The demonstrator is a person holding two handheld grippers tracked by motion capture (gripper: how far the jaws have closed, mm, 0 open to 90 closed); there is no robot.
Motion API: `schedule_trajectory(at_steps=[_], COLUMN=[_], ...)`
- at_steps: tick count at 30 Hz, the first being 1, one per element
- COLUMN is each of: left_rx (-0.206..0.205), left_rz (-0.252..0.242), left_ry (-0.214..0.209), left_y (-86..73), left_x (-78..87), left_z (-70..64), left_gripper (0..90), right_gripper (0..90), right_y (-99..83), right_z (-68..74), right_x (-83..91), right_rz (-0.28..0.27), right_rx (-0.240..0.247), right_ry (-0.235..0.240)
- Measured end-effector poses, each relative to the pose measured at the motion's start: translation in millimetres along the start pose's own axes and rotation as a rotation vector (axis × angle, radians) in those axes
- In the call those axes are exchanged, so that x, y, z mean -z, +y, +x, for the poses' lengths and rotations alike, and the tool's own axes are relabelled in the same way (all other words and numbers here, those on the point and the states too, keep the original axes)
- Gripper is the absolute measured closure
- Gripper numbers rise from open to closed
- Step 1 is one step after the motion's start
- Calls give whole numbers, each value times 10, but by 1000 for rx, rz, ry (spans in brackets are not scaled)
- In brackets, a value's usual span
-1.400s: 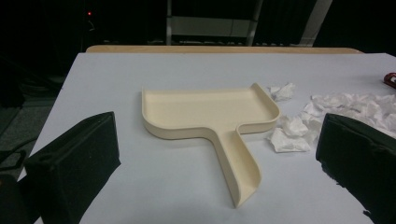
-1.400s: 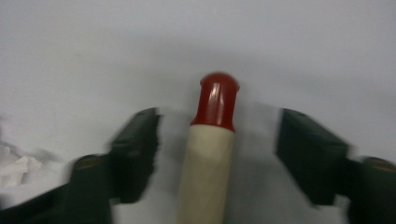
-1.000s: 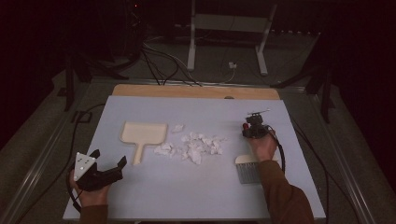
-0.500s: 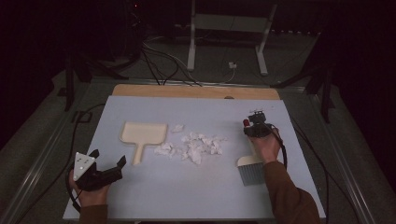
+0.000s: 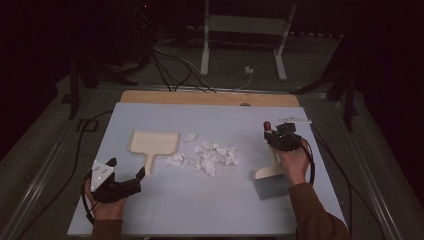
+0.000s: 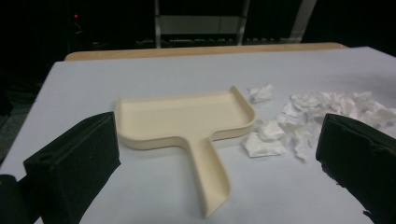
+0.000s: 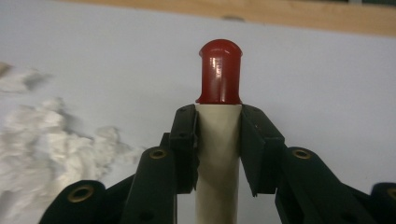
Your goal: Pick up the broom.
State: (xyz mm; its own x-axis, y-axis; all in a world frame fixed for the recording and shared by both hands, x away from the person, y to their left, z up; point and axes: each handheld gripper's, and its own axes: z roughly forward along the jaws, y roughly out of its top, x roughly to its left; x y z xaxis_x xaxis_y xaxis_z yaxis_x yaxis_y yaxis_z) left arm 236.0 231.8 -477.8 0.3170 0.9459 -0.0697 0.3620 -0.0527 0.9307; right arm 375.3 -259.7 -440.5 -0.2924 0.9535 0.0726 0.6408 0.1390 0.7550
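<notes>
On the pale blue table mat (image 5: pixel 210 200), the cream plastic dustpan (image 5: pixel 152 144) lies left of the crumpled white paper scraps (image 5: pixel 207 157). The right gripper (image 7: pixel 217 140), clamped on the cream red-capped brush handle (image 7: pixel 218 84), has shifted slightly far-right since earlier. The left gripper (image 5: pixel 131 181) gapes wide, empty, near the dustpan handle.

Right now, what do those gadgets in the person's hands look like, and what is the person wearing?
Both are black. The left gripper carries a grey three-cornered plate on top, a black cable trails from it, and its fingers are broad, blocky pads. The right gripper shows a small green light and gold-ringed holes. The sleeves are rust-brown.
</notes>
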Motion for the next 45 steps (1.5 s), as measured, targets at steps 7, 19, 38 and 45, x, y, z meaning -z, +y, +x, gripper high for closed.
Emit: schedule_trajectory(at_steps=[7, 19, 38, 45], left_rx=[-47, -91, -94, -71], left_rz=[12, 23, 203, 266], left_ry=[-131, -332, -568, -627], left_y=[177, 294, 189, 130], left_x=[-149, -425, -932, -1045], left_z=[-317, -891, -1723, -1819], left_gripper=[3, 3, 58, 244], right_gripper=[689, 688, 688, 688], right_y=[22, -30, -74, -77], right_z=[147, 425, 979, 1106], right_x=[233, 540, 655, 696], right_rz=[-69, -204, -257, -260], right_rx=[84, 98, 148, 162], right_ry=[15, 153, 256, 304])
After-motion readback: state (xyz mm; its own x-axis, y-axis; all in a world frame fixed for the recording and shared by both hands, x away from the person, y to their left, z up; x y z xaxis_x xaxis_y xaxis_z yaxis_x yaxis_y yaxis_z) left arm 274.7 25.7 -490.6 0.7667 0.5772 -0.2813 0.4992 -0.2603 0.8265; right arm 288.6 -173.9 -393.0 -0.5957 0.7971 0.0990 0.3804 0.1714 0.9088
